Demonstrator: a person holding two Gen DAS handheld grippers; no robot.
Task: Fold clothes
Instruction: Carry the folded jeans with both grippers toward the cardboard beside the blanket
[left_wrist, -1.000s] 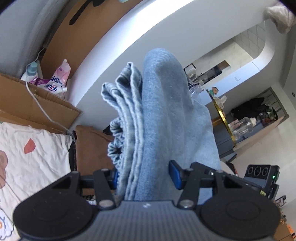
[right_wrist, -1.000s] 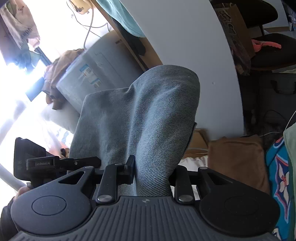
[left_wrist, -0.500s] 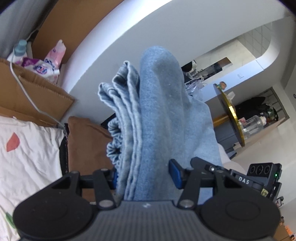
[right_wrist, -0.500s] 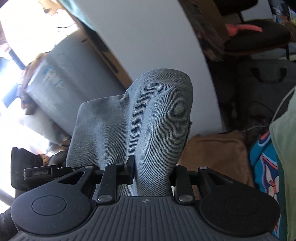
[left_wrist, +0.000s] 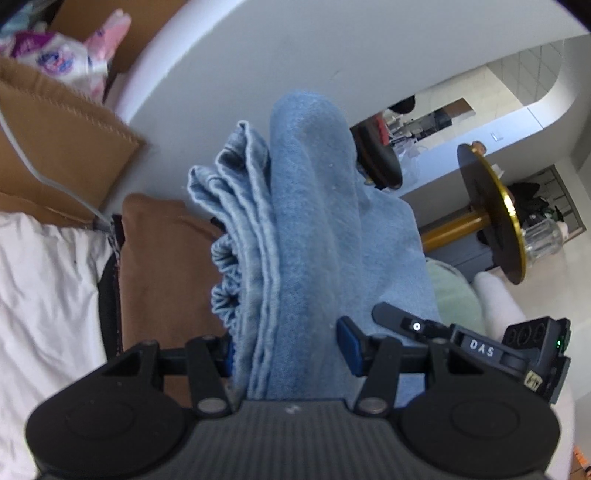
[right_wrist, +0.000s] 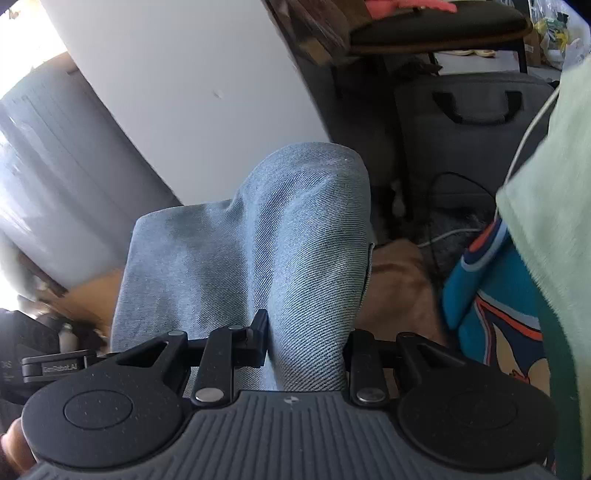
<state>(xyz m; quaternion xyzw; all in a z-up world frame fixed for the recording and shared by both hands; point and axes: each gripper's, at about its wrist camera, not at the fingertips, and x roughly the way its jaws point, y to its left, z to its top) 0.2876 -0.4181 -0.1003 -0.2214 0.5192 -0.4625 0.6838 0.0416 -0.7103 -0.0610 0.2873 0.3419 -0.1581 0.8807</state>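
A light blue denim garment with a gathered elastic waistband hangs folded in several layers between both grippers. My left gripper is shut on a thick bunch of its layers, blue pads pressing each side. In the right wrist view the same denim garment drapes over and through my right gripper, which is shut on a fold of it. The cloth hides both sets of fingertips. The other gripper shows at the right of the left wrist view.
A white patterned sheet and a brown cushion lie below left. Cardboard boxes stand behind. A round gold-rimmed table is at right. A green cloth, a blue printed fabric, a dark bag and a chair are near.
Both grippers have come down together with the denim still held. The sheet, brown cushion and coloured fabrics now fill more of the views; the grip on the cloth looks the same.
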